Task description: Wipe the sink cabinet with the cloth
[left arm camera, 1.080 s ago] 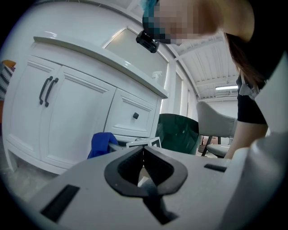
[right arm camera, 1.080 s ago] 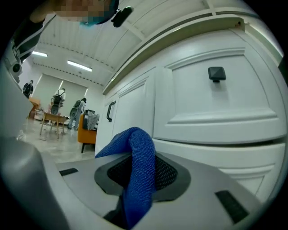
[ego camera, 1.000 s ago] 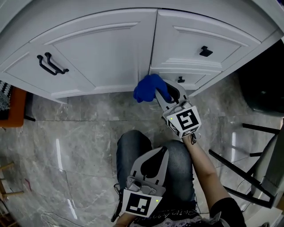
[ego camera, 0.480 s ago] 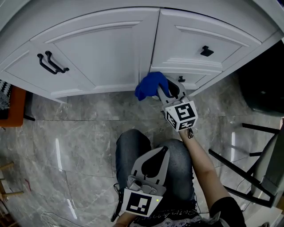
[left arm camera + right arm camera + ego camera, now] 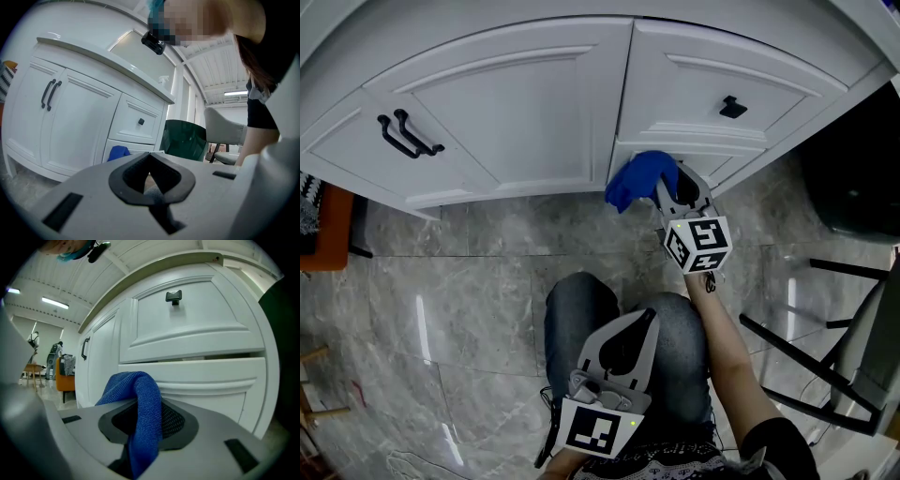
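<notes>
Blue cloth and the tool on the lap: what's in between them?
In the head view, only grey floor lies between the cloth and the left tool, which rests on the person's knees.

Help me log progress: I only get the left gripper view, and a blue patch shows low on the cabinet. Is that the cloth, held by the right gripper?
Observer: Yes. The right gripper view shows the right gripper shut on the blue cloth.
Operator: Which part is it on?
Observer: In the head view, the cloth looks pressed against the door-side end of the lower drawer, under the upper drawer with the black knob.
Operator: And where's my left gripper?
Observer: The left gripper is over the person's jeans-clad knee, apart from the cabinet.
</notes>
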A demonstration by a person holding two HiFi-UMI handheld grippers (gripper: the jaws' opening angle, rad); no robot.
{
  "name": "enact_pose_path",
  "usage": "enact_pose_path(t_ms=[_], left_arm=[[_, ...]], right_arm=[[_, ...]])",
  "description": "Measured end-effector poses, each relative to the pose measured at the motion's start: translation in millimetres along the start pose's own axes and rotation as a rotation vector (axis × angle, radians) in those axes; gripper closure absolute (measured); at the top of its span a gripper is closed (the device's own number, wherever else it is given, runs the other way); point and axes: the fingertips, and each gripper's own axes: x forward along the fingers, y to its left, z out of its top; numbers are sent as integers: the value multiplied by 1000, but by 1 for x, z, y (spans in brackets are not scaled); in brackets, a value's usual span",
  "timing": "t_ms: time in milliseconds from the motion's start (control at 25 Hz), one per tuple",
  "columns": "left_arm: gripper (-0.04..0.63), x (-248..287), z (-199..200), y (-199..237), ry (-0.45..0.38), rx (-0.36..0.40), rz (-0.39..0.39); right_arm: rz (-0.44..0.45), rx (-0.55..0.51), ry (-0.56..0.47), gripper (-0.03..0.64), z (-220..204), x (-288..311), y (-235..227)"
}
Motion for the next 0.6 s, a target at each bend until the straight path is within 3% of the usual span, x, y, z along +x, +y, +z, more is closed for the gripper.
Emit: enact_pose_path(t_ms=[600], left_arm=[[591, 2, 0, -1, 0, -3, -12]], right_arm=[[-84, 61, -3, 502, 0, -17, -36]])
